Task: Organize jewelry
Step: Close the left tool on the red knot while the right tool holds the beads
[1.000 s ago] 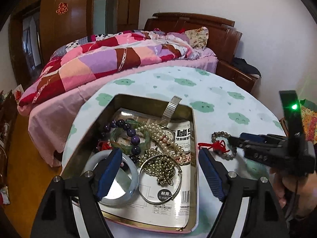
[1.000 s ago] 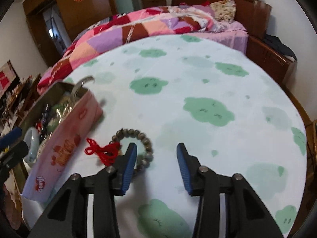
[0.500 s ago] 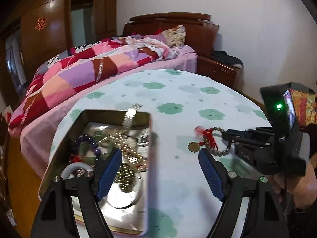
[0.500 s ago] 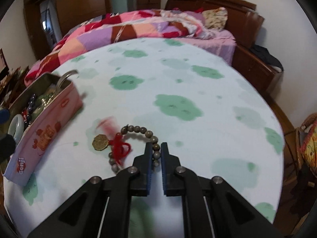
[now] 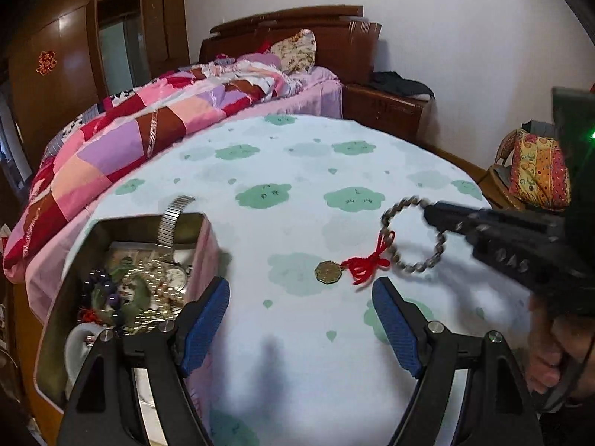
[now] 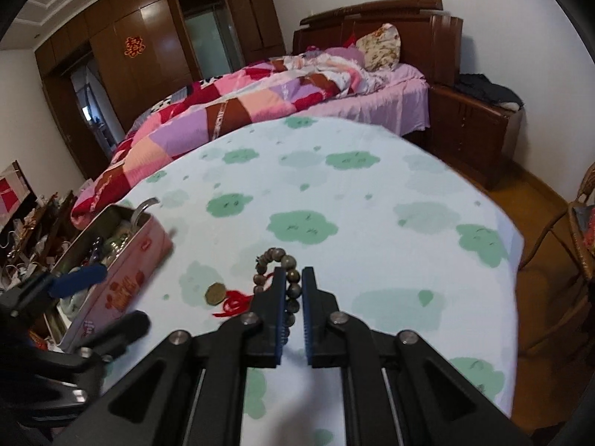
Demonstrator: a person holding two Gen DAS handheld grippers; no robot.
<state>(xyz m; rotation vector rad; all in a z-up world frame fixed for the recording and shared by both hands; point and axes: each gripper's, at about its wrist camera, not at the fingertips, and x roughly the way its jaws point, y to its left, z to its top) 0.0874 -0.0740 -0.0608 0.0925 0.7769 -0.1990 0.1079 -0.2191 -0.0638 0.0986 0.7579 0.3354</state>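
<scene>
My right gripper [image 6: 293, 278] is shut on a brown bead bracelet [image 6: 288, 282] with a red tassel [image 6: 234, 303] and a brass coin [image 6: 215, 293]. In the left wrist view the bracelet [image 5: 409, 238] hangs lifted above the table, held by the right gripper [image 5: 431, 213], with the coin [image 5: 327, 271] dangling. My left gripper [image 5: 301, 304] is open and empty, below the bracelet and right of the pink tin [image 5: 202, 245]. The tin holds several pieces of jewelry, including a watch band [image 5: 171, 219] and a jade bangle [image 5: 76, 338]. The tin also shows in the right wrist view [image 6: 126, 282].
The round table has a white cloth with green clouds [image 6: 372, 223]. A bed with a patchwork quilt [image 6: 241, 104] stands behind it. A wooden nightstand [image 6: 476, 130] is at the back right, a wicker chair [image 6: 565, 260] to the right.
My right gripper shut on the bead bracelet and lifted it off the table. My left gripper swung right, away from the tin toward the bracelet.
</scene>
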